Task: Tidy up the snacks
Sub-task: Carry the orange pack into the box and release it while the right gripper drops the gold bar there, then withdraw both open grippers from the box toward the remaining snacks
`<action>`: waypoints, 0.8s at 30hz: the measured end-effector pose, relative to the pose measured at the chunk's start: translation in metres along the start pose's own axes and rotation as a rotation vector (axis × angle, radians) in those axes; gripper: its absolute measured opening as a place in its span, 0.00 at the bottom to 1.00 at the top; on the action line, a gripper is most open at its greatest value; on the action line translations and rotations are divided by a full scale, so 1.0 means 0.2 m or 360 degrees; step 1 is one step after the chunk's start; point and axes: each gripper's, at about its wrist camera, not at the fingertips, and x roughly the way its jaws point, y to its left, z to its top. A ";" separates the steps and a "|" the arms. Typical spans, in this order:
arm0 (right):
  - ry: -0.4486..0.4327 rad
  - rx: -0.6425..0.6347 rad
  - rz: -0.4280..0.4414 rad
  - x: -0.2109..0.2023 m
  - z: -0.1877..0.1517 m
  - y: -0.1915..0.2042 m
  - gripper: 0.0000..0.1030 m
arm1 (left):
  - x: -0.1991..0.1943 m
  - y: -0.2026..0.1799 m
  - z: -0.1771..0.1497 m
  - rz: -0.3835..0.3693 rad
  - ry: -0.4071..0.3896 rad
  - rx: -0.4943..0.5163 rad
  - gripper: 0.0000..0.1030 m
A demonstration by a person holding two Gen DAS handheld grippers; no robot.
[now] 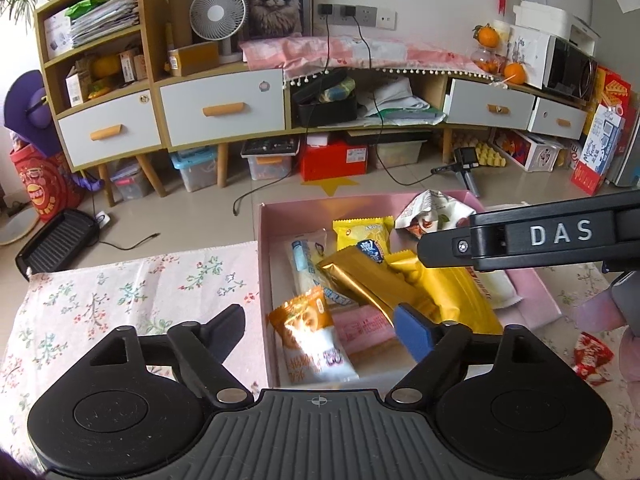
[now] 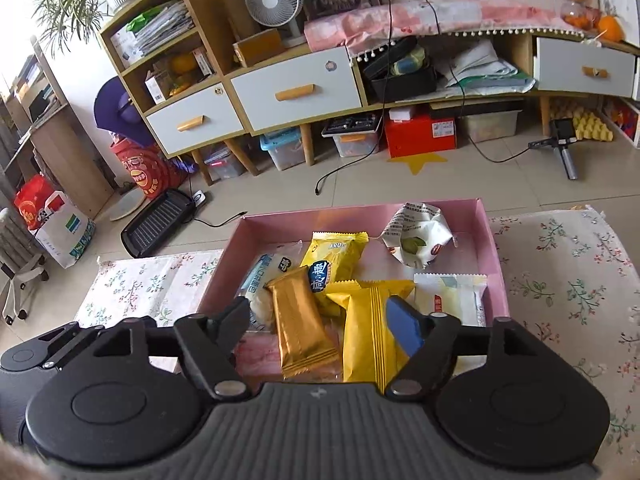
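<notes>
Left gripper (image 1: 320, 332): jaws spread wide, nothing between them; hangs over the near left part of the pink box, one finger above the tablecloth, the blue-padded one above the snacks.
Right gripper (image 2: 324, 322): jaws spread, holding nothing; poised over the near edge of the box, above the gold and yellow packets. Its black arm crosses the left wrist view from the right.
Pink box (image 2: 494, 248): open-topped, on the table, snacks inside.
Gold packet (image 2: 304, 332): lies lengthwise in the middle of the box, partly over a yellow packet with a dark label (image 2: 334, 264).
Yellow ridged packet (image 2: 368, 340): just beside the gold one, on its right, touching it.
Orange-and-white packet (image 1: 312, 340): near left corner of the box, seen from the left wrist.
White crumpled bag (image 2: 416, 236): far right corner of the box, apart from the rest.
Pale packet (image 2: 452, 296): against the right wall.
Floral tablecloth (image 2: 568, 280): covers the table on both sides of the box.
Red wrapper (image 1: 592, 356): on the cloth, outside the box to the right.
</notes>
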 end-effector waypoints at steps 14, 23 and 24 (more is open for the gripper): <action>-0.0037 -0.0043 -0.0062 -0.28 -0.10 0.03 0.97 | -0.28 -0.04 -0.15 -0.0058 0.0051 -0.0026 0.93; -0.0062 -0.0174 -0.0108 -0.41 -0.22 0.07 1.00 | -0.46 -0.04 -0.28 -0.0100 0.0060 -0.0086 0.97; -0.0064 -0.0191 -0.0113 -0.43 -0.24 0.07 1.00 | -0.48 -0.04 -0.29 -0.0099 0.0060 -0.0085 0.97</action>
